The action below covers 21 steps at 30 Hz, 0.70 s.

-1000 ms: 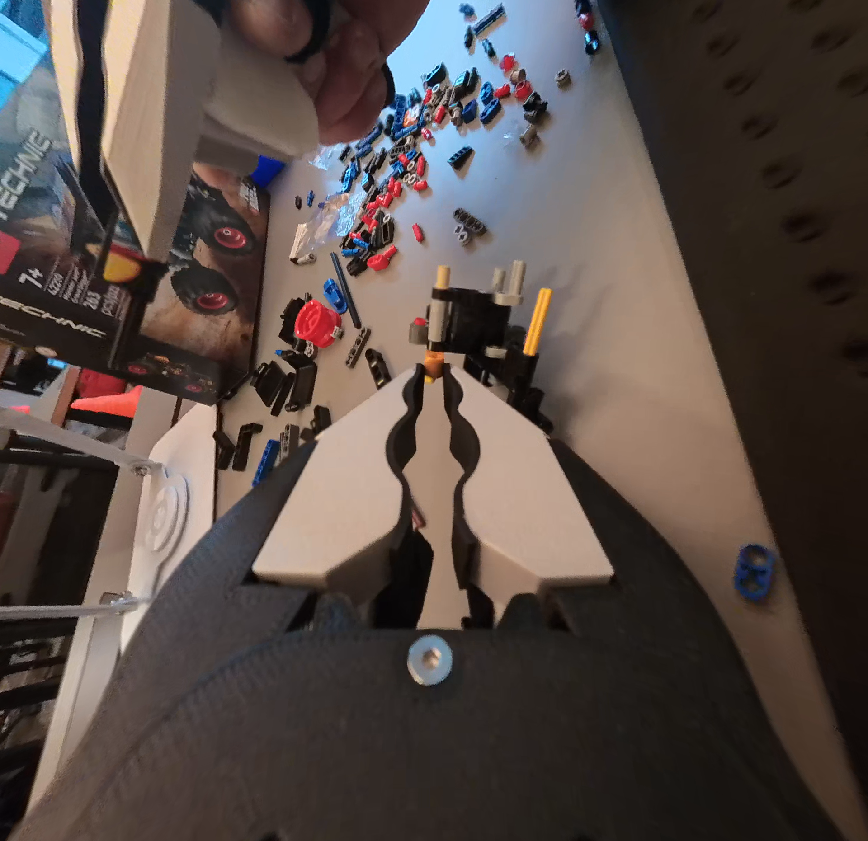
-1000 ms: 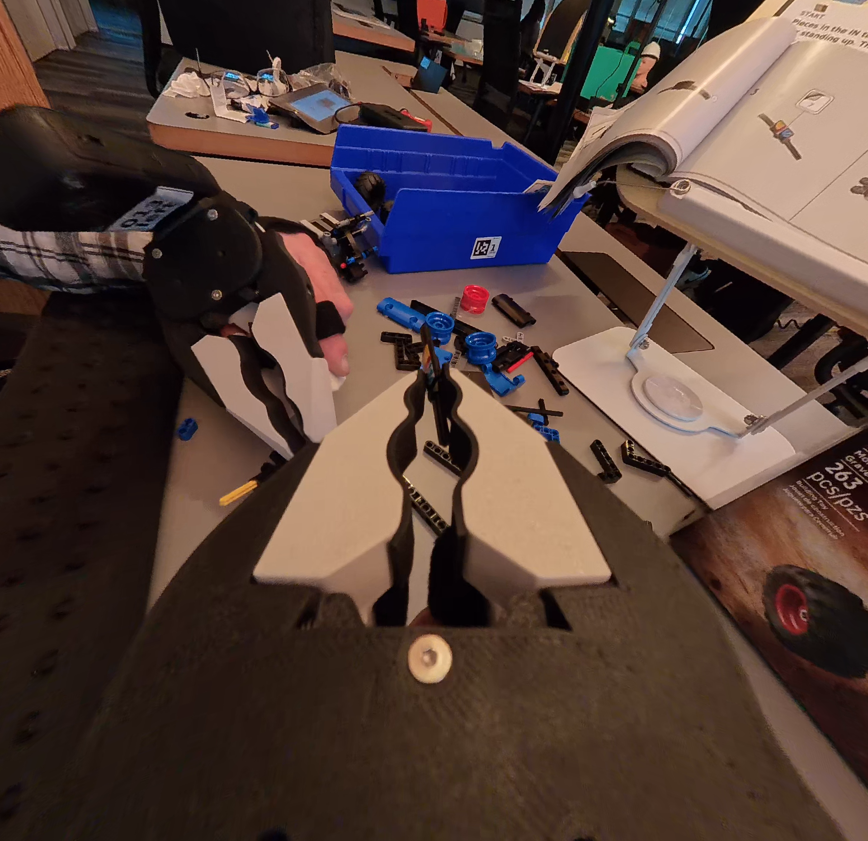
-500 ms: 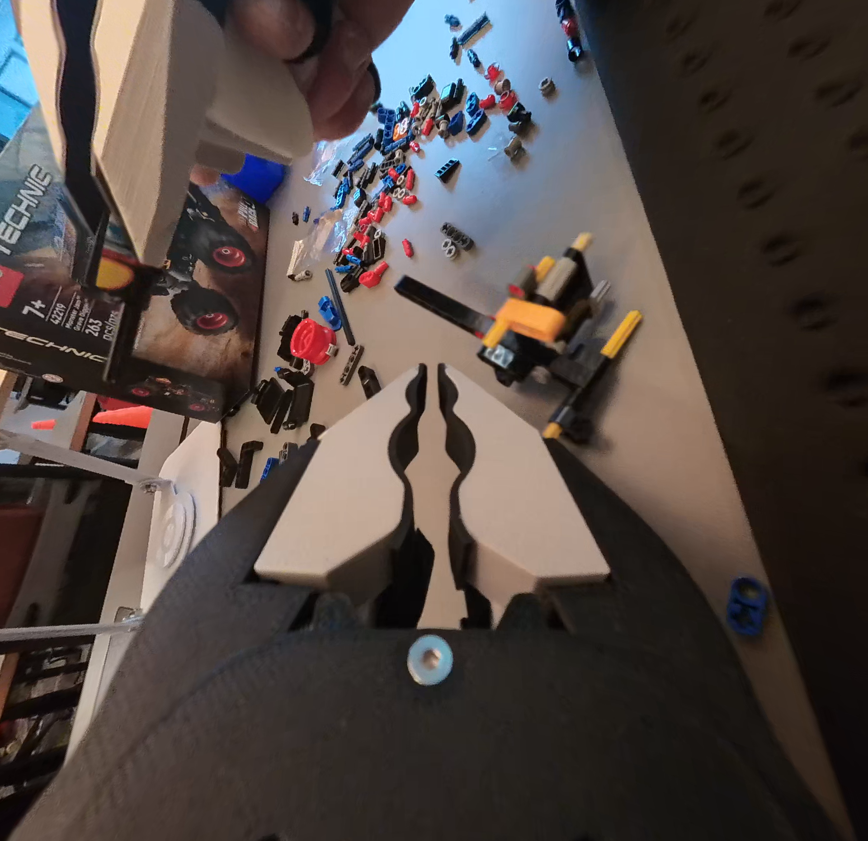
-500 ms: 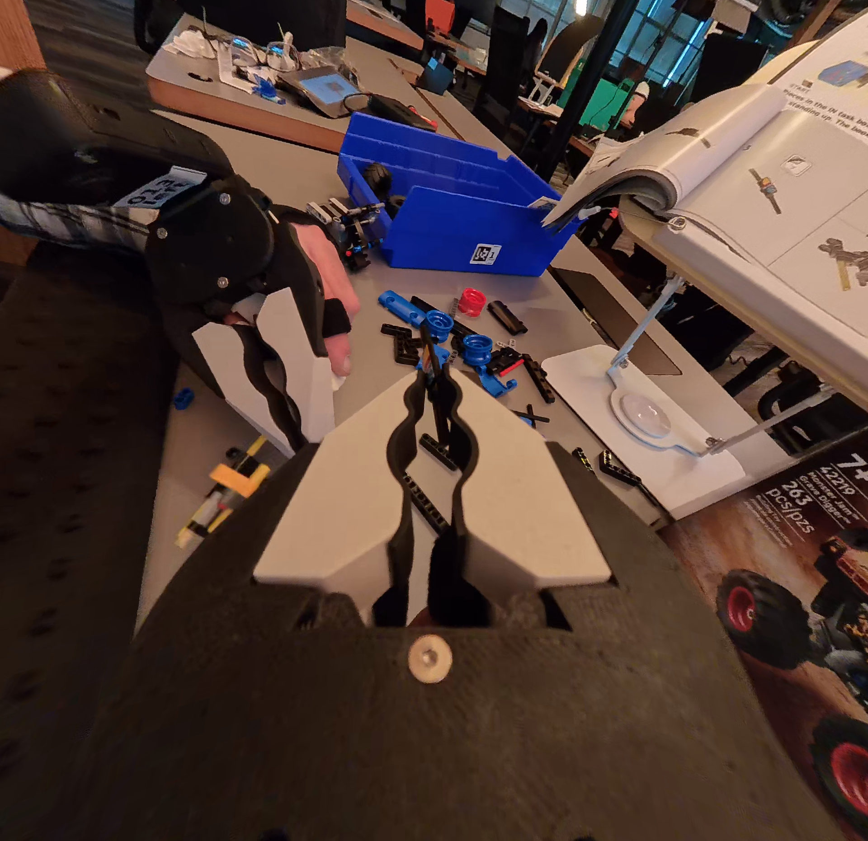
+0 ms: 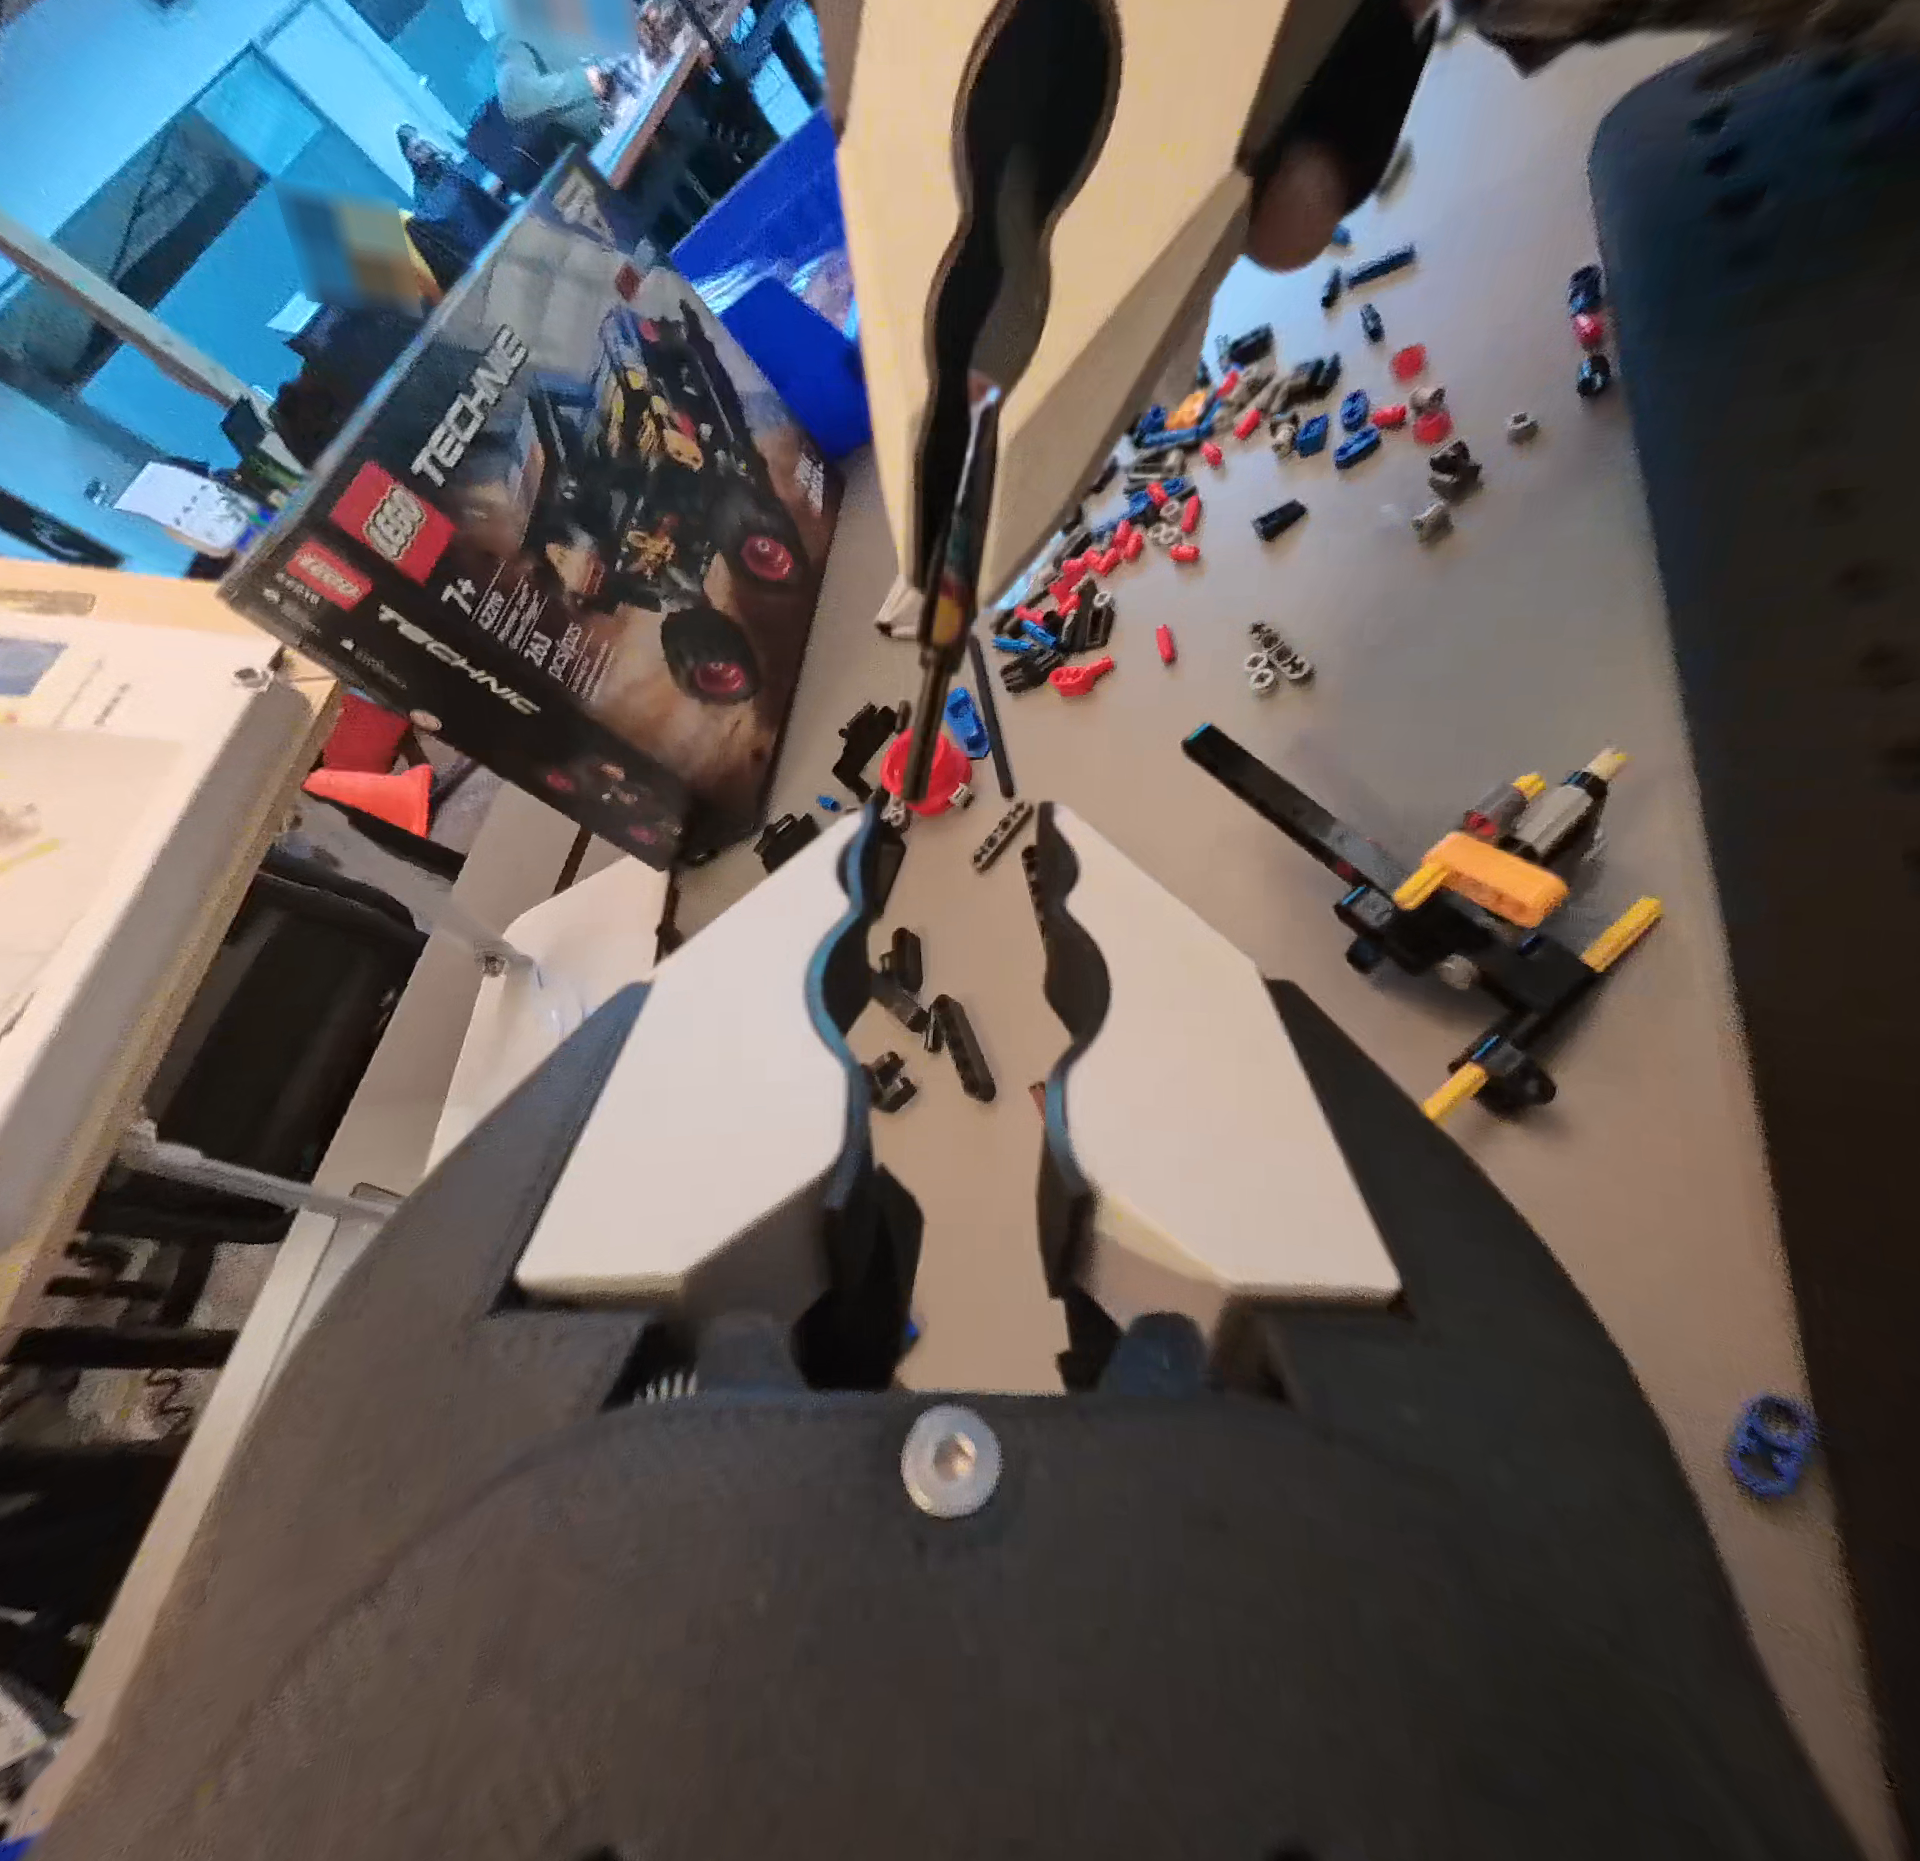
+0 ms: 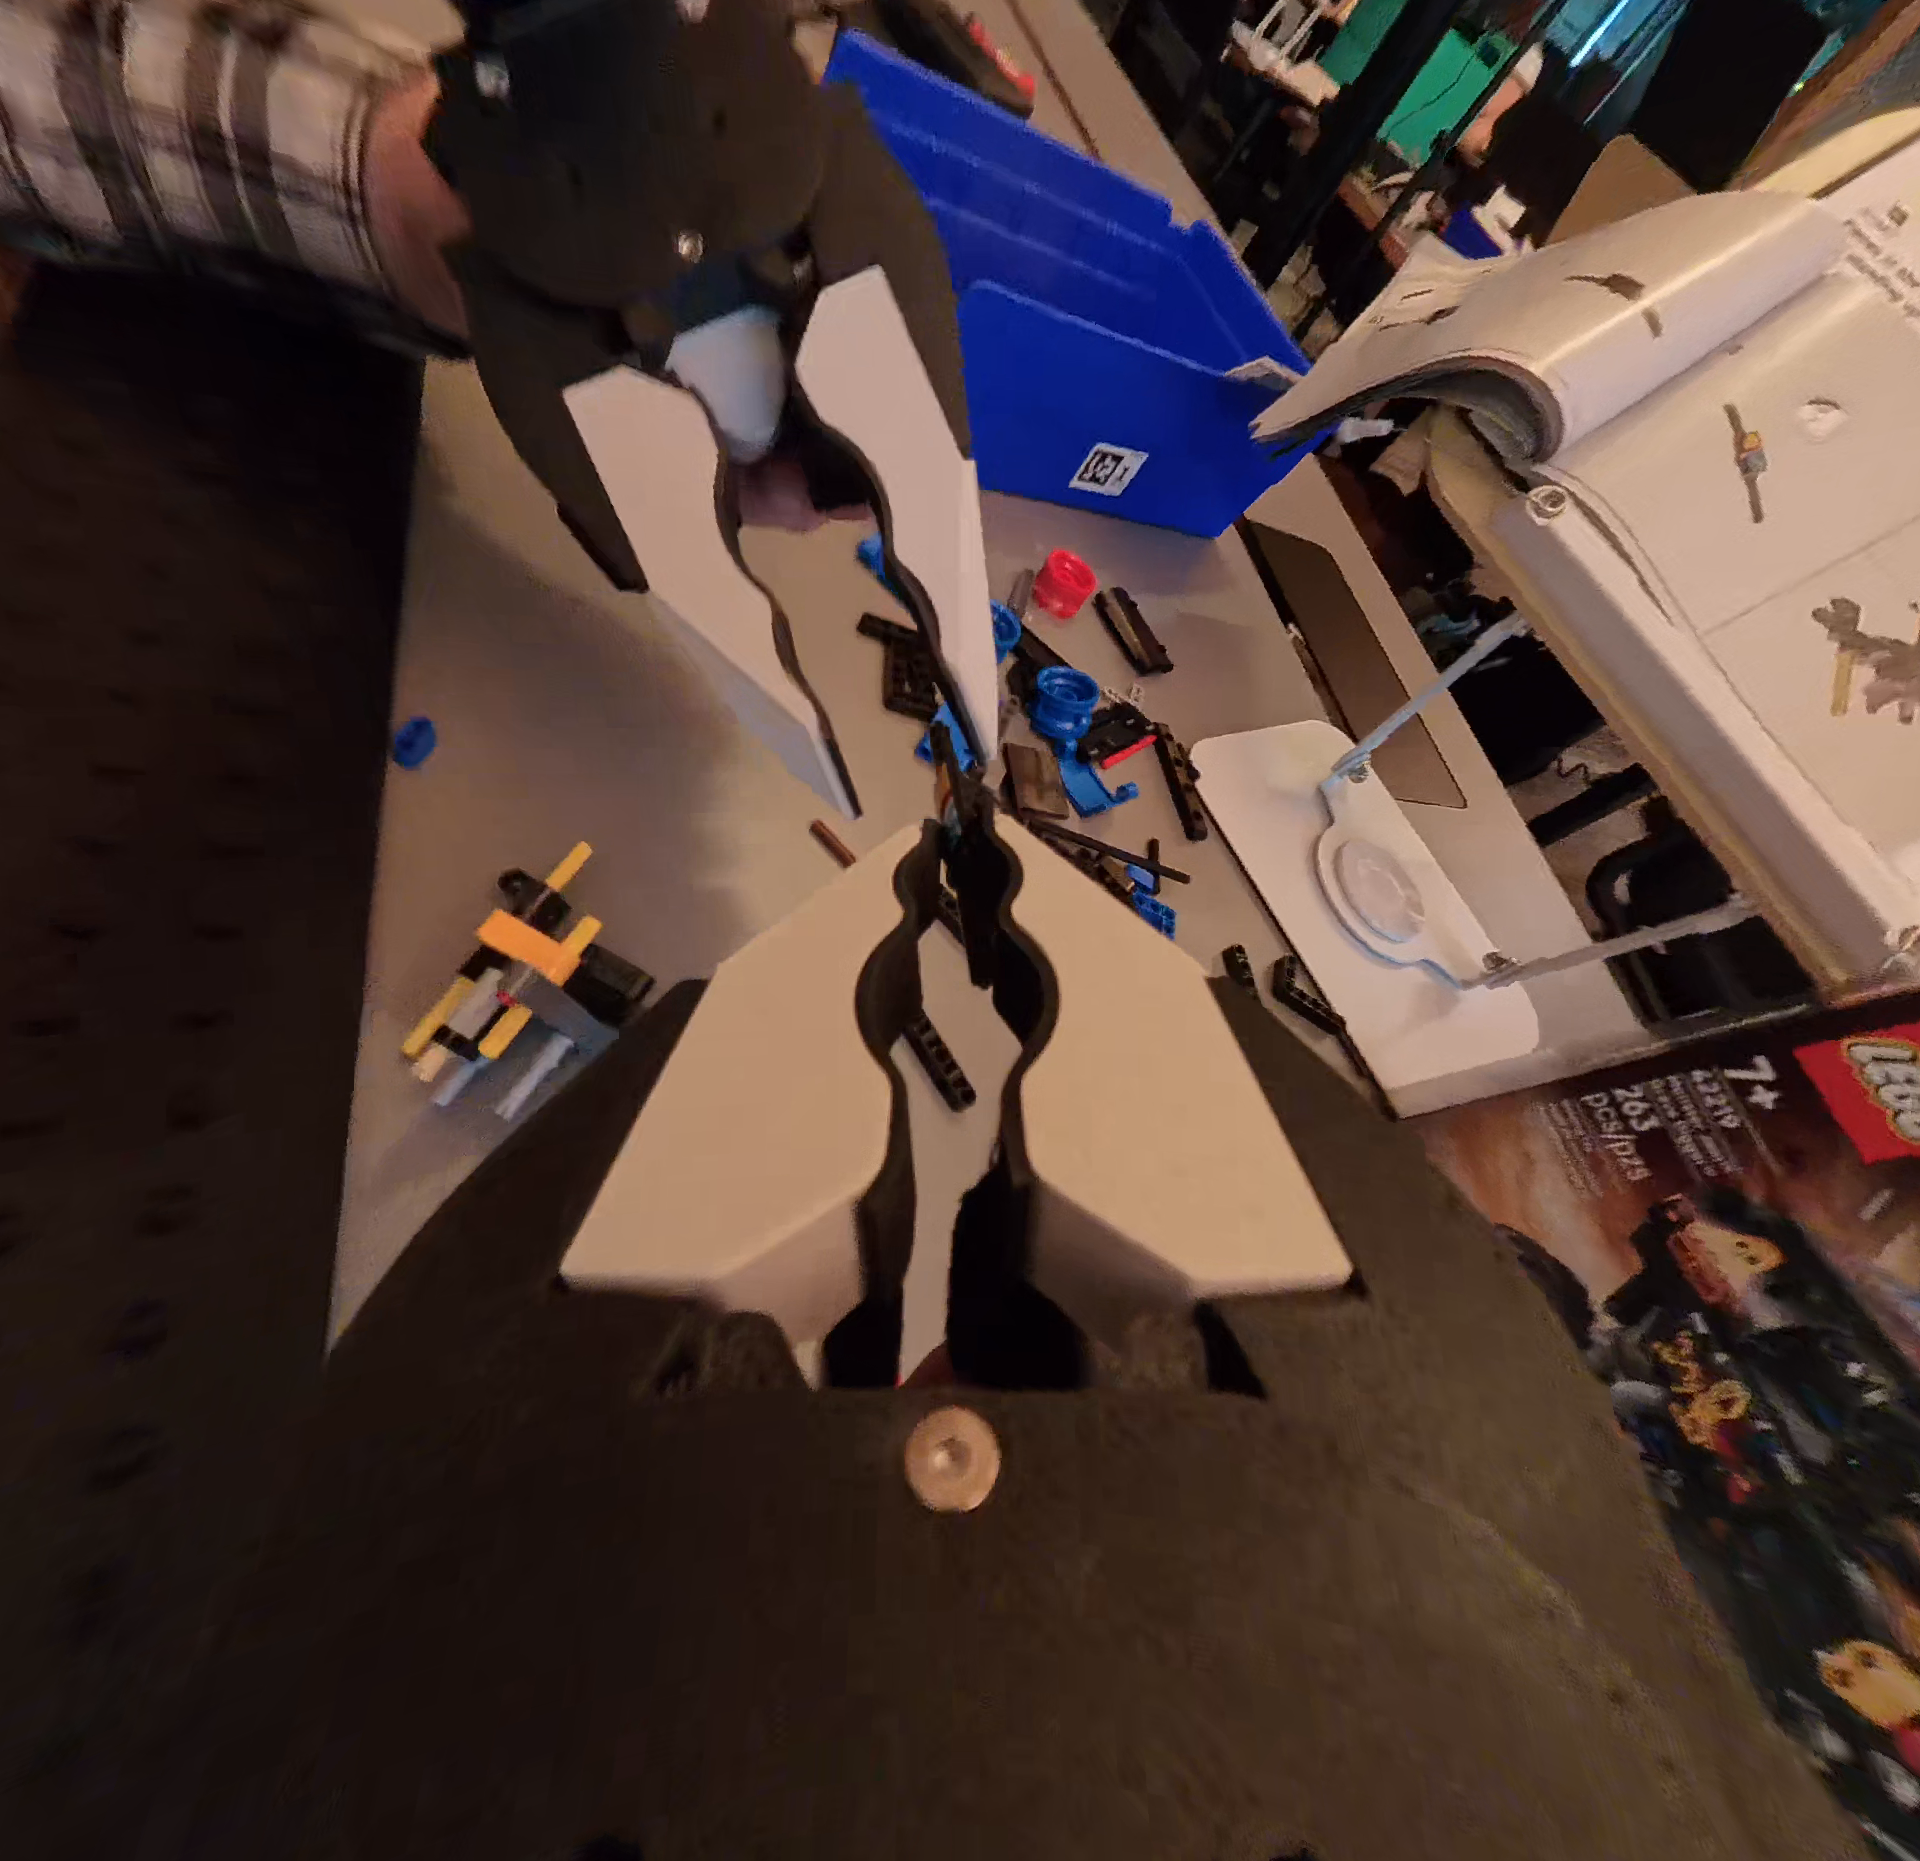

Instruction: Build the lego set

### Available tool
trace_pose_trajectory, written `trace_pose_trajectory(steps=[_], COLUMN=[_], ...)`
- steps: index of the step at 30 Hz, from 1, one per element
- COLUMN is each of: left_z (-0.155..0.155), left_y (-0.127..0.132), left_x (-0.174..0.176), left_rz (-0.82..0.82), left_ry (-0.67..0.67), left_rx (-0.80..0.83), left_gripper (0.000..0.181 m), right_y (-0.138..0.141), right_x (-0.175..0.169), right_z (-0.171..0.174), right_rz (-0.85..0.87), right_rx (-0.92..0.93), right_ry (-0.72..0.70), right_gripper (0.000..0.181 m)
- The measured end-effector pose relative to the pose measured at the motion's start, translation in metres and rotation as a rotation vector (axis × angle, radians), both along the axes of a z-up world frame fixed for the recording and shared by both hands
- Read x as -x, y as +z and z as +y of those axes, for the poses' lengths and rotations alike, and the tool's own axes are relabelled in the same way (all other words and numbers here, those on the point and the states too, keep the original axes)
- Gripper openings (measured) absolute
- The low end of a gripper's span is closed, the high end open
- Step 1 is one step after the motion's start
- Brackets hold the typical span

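My right gripper (image 6: 961,832) is shut on a thin black lego piece (image 6: 968,876) that sticks out past its tips. In the left wrist view it comes down from the top (image 5: 951,575), and the black piece (image 5: 940,606) reaches down to my left gripper's tips. My left gripper (image 5: 958,824) is open and empty, tip to tip with the right one; it also shows in the right wrist view (image 6: 914,777). The part-built black, yellow and orange assembly (image 5: 1455,918) lies on the grey table, to the right of my left gripper; it also shows in the right wrist view (image 6: 530,970).
Loose red, blue and black pieces (image 5: 1174,481) are scattered on the table (image 5: 1403,668). The set's box (image 5: 540,564) stands at the left. A blue bin (image 6: 1091,357), an open instruction booklet (image 6: 1610,336) and a white stand base (image 6: 1351,876) are nearby. A small blue piece (image 5: 1771,1442) lies alone. Both grippers' tips are close together, under 4 cm apart.
My left gripper let go of the assembly, which now lies on the table. It opened and swung over to meet the right gripper's black piece. The right gripper moved closer.
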<state>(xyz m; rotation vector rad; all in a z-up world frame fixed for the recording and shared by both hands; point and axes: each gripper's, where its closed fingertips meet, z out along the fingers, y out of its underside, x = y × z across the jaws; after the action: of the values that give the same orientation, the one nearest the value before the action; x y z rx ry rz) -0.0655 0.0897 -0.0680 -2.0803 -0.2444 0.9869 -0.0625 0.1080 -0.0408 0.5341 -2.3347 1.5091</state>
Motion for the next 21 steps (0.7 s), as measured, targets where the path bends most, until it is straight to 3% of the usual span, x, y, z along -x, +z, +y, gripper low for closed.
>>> trace_pose_trajectory(steps=[6,11,15,21], left_z=[0.009,0.003,-0.001,0.002], left_y=[0.001,0.000,0.008,0.013], left_x=[0.003,0.007,0.007,0.002], left_rz=[-0.010,-0.021,-0.021,-0.035], left_ry=[-0.015,0.027,0.029,-0.015], left_rx=[0.055,0.000,-0.070,-0.115], left_gripper=[0.003,0.002,0.003,0.006], right_y=[-0.008,-0.006,0.001,0.012], right_x=[-0.007,-0.003,-0.003,-0.009], right_z=[-0.009,-0.017,-0.021,-0.012], right_rz=[0.172,0.177,0.097,-0.179], right_rx=[-0.149,-0.154,-0.100,-0.008], right_ry=[0.028,0.025,0.010,0.008], right_gripper=[0.004,0.004,0.004,0.004])
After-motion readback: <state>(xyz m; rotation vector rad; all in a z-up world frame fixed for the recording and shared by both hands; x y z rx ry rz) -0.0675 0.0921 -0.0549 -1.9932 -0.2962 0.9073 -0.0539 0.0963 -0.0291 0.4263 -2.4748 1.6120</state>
